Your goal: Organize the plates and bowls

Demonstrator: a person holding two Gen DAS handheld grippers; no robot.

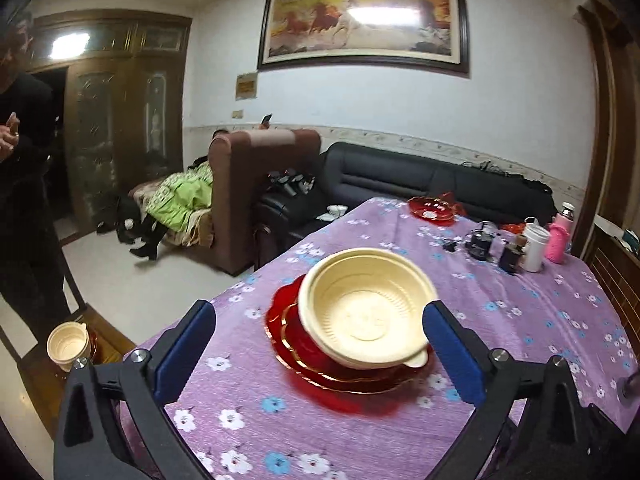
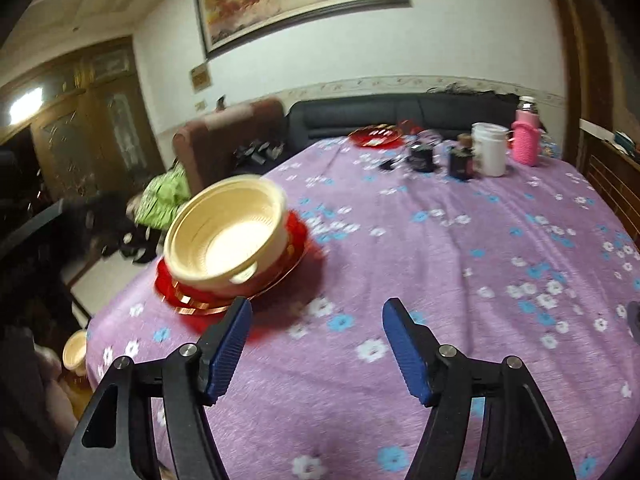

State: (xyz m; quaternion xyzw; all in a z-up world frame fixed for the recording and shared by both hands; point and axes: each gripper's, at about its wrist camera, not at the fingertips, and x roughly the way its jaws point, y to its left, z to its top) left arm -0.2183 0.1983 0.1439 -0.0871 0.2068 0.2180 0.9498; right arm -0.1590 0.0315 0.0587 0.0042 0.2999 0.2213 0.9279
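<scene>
A cream plastic bowl [image 1: 368, 312] [image 2: 228, 236] rests on a small stack of red plates with gold rims [image 1: 304, 356] [image 2: 176, 292] near the left edge of the table. It looks tilted toward the camera. My left gripper [image 1: 319, 305] is open wide just short of this stack, its blue pads [image 1: 184, 344] clear of bowl and plates. My right gripper [image 2: 319, 303] is open over bare cloth, with the stack to its upper left and nothing between its fingers. Another red plate [image 1: 432, 210] [image 2: 376, 136] lies at the table's far end.
The table wears a purple flowered cloth [image 1: 520, 320] [image 2: 460, 260]. At its far right stand a white cup [image 1: 534, 248] [image 2: 490, 150], a pink bottle [image 1: 560, 240] [image 2: 526, 140] and small dark items [image 1: 480, 244]. More cream bowls [image 1: 66, 344] [image 2: 75, 350] sit on a low stand beside the table's left edge. A person [image 1: 24, 160] stands at left.
</scene>
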